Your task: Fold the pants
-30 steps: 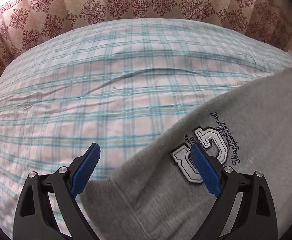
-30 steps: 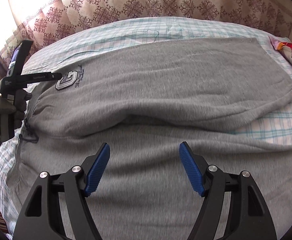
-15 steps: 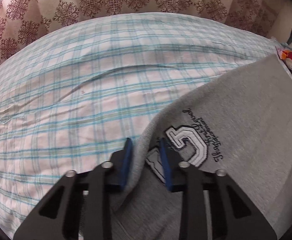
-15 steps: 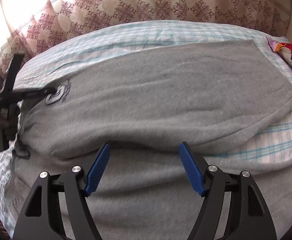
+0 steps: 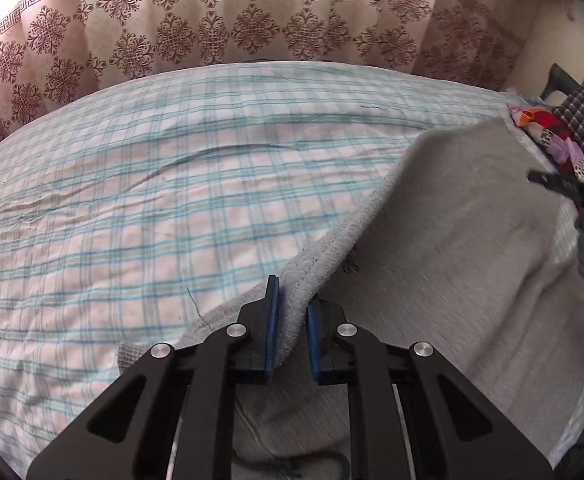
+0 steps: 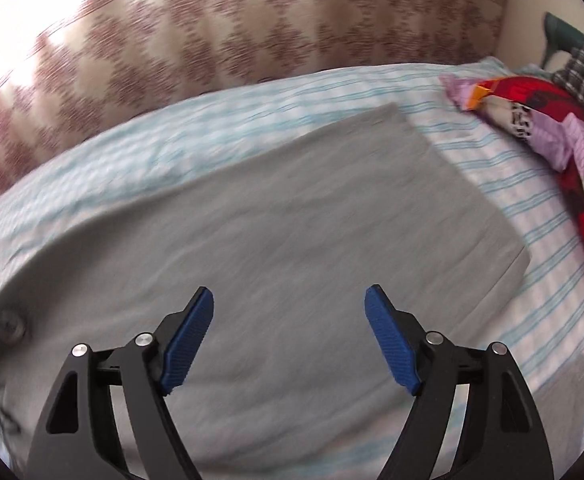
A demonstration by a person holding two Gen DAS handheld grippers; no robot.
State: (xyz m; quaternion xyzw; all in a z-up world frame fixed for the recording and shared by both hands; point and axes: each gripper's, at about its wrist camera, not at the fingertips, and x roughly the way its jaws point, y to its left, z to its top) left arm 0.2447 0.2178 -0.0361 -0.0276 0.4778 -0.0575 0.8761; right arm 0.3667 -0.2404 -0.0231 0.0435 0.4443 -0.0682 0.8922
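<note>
Now the left hand-held gripper [image 5: 290, 320] clamps the edge of the grey pants [image 5: 452, 248], lifting it off the bed [image 5: 132, 208]; the right hand-held gripper [image 6: 290, 334], jaws opening and empty, hangs above the pants.

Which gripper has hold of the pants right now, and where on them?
The left gripper pinches the grey pants at their lifted edge. The right gripper holds nothing; its jaws are opening above the fabric.

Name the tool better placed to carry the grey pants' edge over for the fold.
Left. The left tool is shut on the pants edge, lifting it; the right tool is opening, gripping nothing.
</note>
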